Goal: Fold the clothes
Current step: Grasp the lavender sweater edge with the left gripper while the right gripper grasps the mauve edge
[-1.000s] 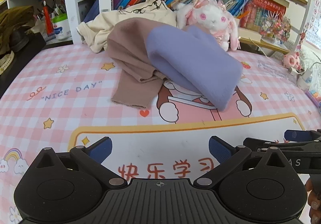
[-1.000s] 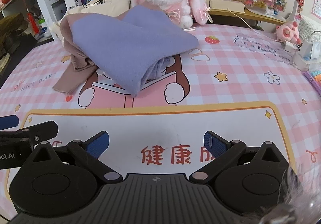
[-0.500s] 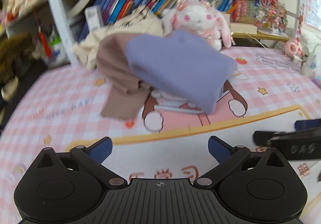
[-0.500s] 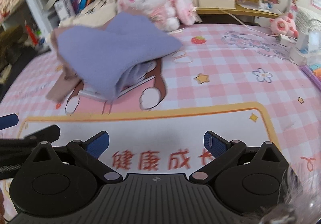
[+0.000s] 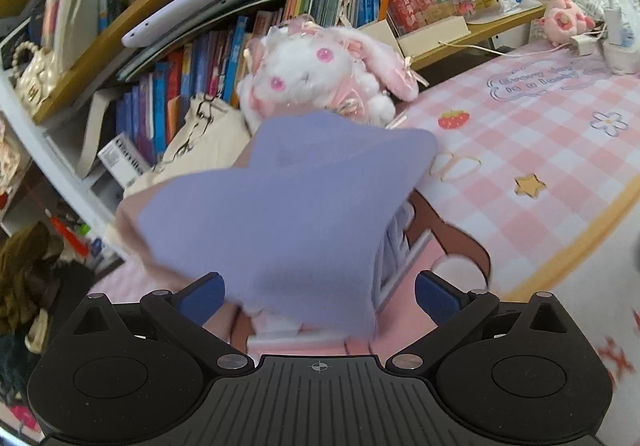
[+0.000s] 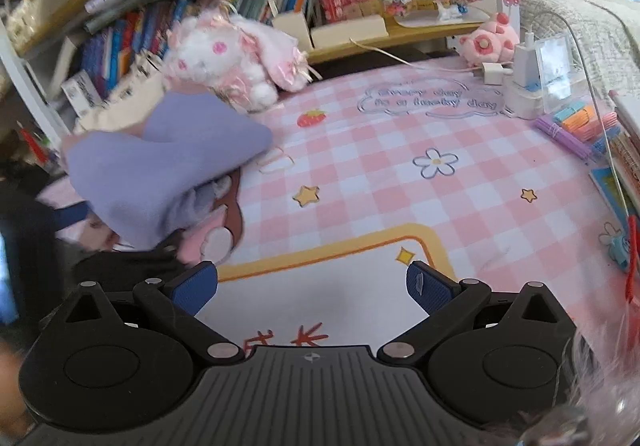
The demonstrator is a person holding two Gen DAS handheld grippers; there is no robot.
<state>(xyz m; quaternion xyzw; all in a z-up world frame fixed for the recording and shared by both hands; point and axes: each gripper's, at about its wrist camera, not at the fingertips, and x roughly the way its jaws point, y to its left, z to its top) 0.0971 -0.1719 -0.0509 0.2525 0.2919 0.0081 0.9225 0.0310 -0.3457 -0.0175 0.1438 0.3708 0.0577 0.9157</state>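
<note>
A lilac garment [image 5: 288, 214] lies bunched on the pink checked mat [image 5: 560, 150], on top of a brown one whose edge [image 5: 132, 230] shows at its left. A cream garment [image 5: 200, 142] leans against the bookshelf behind. My left gripper [image 5: 320, 294] is open, and the lilac cloth's near edge hangs between its blue fingertips. In the right wrist view the lilac garment [image 6: 160, 174] sits at the left. My right gripper [image 6: 312, 286] is open over the mat's white panel, with nothing between its fingers.
A white and pink plush rabbit [image 5: 320, 70] sits against the bookshelf [image 5: 240, 6] behind the clothes. A small pink plush [image 6: 488, 42], a charger with a cable [image 6: 528, 74] and bundled coloured sticks [image 6: 576, 126] crowd the right edge.
Both grippers have swung forward and tilted. The left one has closed in on the lilac garment, which now fills its view. The right one has turned toward the right side of the mat.
</note>
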